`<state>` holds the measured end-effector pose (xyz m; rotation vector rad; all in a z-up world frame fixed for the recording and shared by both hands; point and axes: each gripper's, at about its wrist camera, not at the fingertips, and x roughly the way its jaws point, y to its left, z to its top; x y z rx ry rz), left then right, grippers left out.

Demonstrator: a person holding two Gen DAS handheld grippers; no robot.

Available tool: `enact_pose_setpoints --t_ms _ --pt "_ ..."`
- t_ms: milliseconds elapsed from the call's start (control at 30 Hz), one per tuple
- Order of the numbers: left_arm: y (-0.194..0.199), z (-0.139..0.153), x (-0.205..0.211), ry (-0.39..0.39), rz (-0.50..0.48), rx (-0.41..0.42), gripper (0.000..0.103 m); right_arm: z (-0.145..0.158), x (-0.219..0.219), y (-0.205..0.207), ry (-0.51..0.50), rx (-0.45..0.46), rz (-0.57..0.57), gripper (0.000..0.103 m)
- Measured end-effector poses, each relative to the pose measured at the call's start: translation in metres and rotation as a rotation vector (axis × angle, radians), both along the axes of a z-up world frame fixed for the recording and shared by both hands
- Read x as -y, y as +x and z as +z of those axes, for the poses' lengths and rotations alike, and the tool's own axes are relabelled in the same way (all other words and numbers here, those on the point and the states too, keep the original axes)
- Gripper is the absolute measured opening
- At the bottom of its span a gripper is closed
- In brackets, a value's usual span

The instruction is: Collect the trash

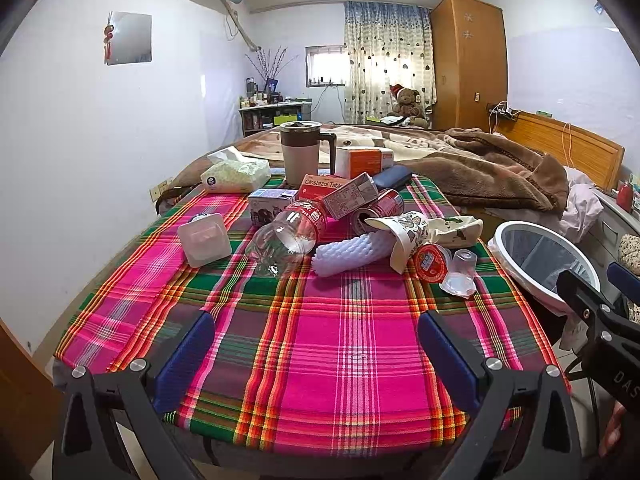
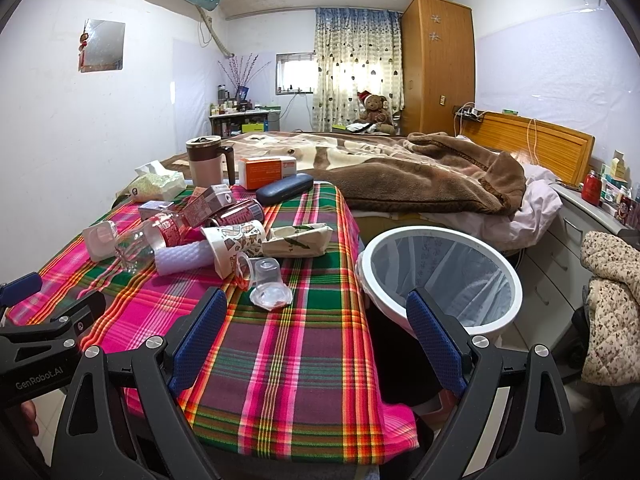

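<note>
Trash lies in a heap on the plaid tablecloth (image 1: 320, 340): an empty cola bottle (image 1: 288, 236), a crushed red can (image 1: 380, 208), a white foam sleeve (image 1: 352, 252), a patterned paper cup (image 1: 408, 236), a red-lidded cup (image 1: 430, 262) and clear plastic cups (image 1: 460, 272) (image 2: 270, 284). A white bin (image 2: 440, 276) with a liner stands right of the table. My left gripper (image 1: 316, 344) is open over the near cloth, short of the heap. Open too, my right gripper (image 2: 316, 324) straddles the table's right edge, with the bin just beyond it.
Behind the heap are a lidded mug (image 1: 300, 152), a tissue pack (image 1: 236, 176), medicine boxes (image 1: 360, 160), a blue glasses case (image 2: 284, 188) and a white square container (image 1: 204, 240). A bed with a brown blanket (image 2: 420, 176) lies beyond. A cabinet and padded jacket (image 2: 612, 304) are at right.
</note>
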<state>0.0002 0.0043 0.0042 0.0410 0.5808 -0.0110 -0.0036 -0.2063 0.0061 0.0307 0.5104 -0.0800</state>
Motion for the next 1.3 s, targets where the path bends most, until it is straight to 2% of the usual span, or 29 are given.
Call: enact_pose_setpoints --t_ms 567,633,833,967,1167,1300 --pt "0.014 -0.01 -0.007 -0.013 -0.005 -0.03 0.103 -0.004 0.005 0.01 0.01 -0.026 0.002 0.093" --pt "0.022 -0.013 -0.014 -0.03 -0.019 -0.05 0.103 -0.007 0.008 0.017 0.03 -0.039 0.003 0.093" --pt "0.046 -0.018 -0.044 -0.039 0.02 -0.08 0.103 -0.018 0.007 0.039 0.092 -0.08 0.013 0.093" --pt "0.063 -0.02 -0.066 -0.091 0.033 -0.096 0.103 -0.027 -0.001 0.056 0.109 -0.102 0.045 0.093" --pt "0.091 -0.028 -0.102 -0.122 0.076 -0.135 0.098 -0.036 -0.01 0.079 0.08 -0.132 0.053 0.081" --pt "0.113 -0.034 -0.126 -0.138 0.115 -0.151 0.097 -0.044 -0.012 0.089 0.09 -0.17 0.054 0.069"
